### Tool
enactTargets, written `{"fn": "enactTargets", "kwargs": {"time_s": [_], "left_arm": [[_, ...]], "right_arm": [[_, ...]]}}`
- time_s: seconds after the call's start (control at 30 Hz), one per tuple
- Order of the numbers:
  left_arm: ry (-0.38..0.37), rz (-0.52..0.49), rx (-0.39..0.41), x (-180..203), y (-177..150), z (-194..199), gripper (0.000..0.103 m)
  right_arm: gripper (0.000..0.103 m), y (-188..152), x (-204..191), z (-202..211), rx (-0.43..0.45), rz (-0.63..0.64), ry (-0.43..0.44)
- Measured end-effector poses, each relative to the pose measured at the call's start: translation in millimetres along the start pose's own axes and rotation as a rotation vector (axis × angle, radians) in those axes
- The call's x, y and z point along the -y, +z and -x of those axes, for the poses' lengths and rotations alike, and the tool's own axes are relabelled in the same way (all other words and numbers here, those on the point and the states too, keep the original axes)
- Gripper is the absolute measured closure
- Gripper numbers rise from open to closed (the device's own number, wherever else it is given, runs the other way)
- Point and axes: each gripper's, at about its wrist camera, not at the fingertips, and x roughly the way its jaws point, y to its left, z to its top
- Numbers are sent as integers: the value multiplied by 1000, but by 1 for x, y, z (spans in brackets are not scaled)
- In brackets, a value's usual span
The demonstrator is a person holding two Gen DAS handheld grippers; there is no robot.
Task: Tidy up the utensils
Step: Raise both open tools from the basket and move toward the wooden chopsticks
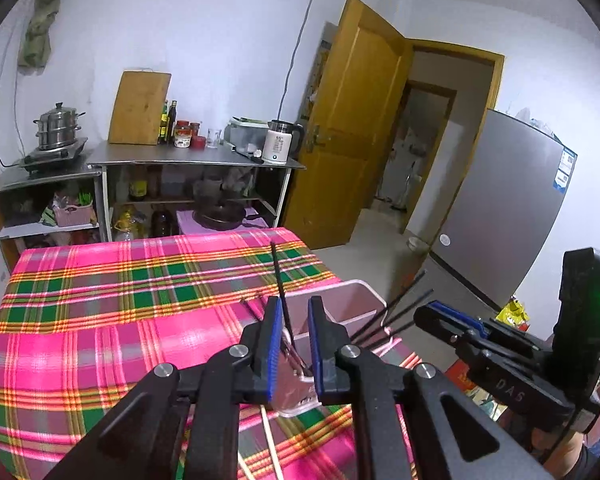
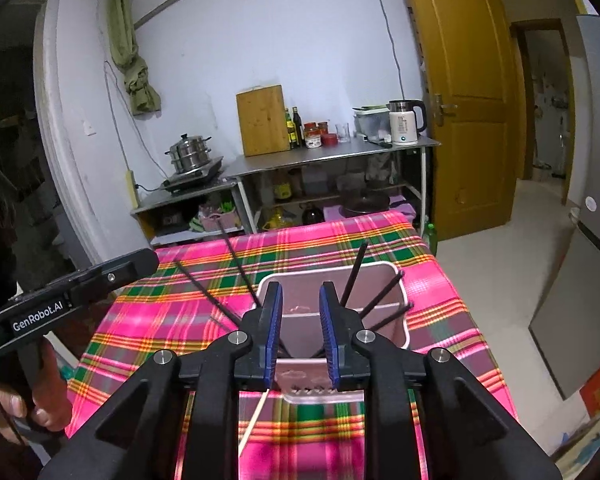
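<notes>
A pink holder (image 2: 336, 320) is seen on the surface (image 2: 340, 432), which is covered by a plaid cloth. Black chopsticks (image 2: 380, 298) lean out of its right compartment toward 2 o'clock; others (image 2: 236, 268) slant toward 11 o'clock at its left side. The left hand-held gripper (image 1: 294, 344) is held over the holder's left part, its jaws narrowly parted around one black chopstick (image 1: 279, 276) without pinching it. The right hand-held gripper (image 2: 300, 336) is held parted, nothing between its jaws. A pale chopstick (image 2: 254, 420) lies at 6 o'clock of the holder.
</notes>
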Motion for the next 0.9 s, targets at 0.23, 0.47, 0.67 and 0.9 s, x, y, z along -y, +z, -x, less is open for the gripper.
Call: {"fn": "enactTargets", "kwargs": {"time_s": [0.23, 0.47, 0.67, 0.9], "left_arm": [[26, 10, -27, -7, -35, 17, 91], [58, 15, -55, -13, -78, 37, 91], [78, 27, -89, -19, -106, 46, 90], [92, 43, -117, -25, -129, 51, 90]], "right_arm": [[83, -26, -8, 13, -29, -2, 26], [83, -59, -18, 23, -72, 3, 55], [83, -80, -27, 29, -103, 16, 65], [83, -100, -37, 30, -139, 26, 75]]}}
